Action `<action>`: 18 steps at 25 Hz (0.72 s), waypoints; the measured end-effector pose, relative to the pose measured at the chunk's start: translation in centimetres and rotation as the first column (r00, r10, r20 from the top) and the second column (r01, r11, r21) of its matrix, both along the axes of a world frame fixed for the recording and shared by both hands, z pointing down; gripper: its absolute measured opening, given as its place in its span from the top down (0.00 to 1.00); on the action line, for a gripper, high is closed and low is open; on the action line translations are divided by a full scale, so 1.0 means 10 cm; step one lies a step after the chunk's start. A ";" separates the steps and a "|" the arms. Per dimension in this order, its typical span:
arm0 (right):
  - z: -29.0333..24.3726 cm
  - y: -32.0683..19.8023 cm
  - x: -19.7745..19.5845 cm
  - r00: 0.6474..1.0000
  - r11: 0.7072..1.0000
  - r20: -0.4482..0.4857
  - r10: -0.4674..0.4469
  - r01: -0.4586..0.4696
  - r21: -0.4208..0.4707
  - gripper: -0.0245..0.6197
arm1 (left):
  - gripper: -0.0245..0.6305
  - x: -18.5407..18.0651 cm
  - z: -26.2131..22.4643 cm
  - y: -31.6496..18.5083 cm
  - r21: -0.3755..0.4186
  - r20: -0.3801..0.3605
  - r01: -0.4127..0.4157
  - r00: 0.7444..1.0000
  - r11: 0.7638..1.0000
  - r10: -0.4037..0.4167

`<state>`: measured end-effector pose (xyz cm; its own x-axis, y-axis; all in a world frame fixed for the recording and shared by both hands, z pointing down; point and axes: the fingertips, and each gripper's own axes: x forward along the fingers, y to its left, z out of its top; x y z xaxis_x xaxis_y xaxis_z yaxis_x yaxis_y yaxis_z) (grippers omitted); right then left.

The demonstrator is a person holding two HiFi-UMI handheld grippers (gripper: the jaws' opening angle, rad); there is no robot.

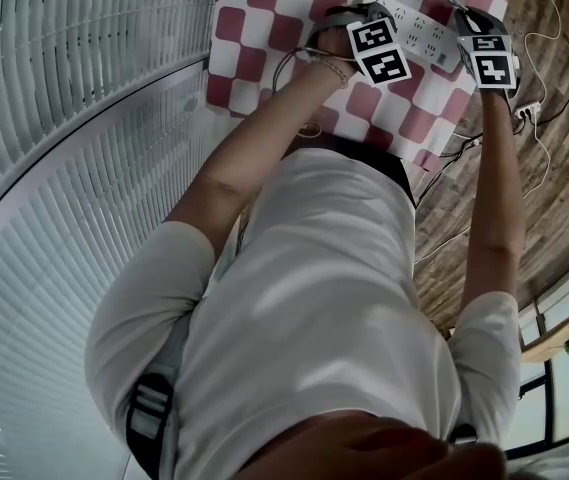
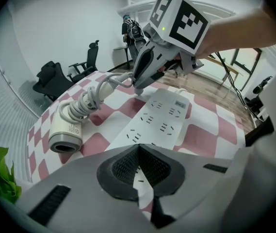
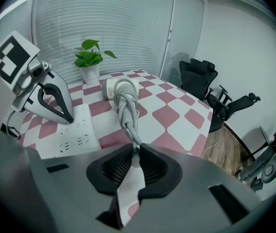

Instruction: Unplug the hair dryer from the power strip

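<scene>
1. Red-and-white checked cloth [image 3: 176,115] covered the table. The white power strip [image 2: 162,118] lay flat on it, and every socket I could see looked empty.
2. The left gripper [image 2: 138,152] had its jaws pressed together with nothing between them, tip planted on the strip like it was pinning it down.
3. The right gripper [image 3: 135,152] was pinching the hair dryer's pale cord [image 3: 127,113] right at its end. The plug itself was buried in the pads, so I couldn't see it. That claw was over bare cloth just beside the strip, not over a socket, so my guess is the plug was already out.
4. Key bit for the next move: from the right claw, the hair dryer [image 3: 114,88] lay at 12 o'clock. Its wound-up cord ran straight away along that same line, and the strip sat off at about 10 o'clock.
5. So the right hand was on the cord and the left was on the strip. What was left, I reckon, was setting the cord end down on the cloth clear of the strip and letting go.
</scene>
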<state>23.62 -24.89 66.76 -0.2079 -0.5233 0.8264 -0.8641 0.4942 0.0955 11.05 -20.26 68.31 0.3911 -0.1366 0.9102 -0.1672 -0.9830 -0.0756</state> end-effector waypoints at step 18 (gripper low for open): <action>-0.45 0.18 0.12 0.976 0.974 0.151 0.157 -0.178 0.139 0.73 | 0.92 -0.06 -0.60 -0.02 -0.093 -0.306 0.176 0.932 0.980 -0.197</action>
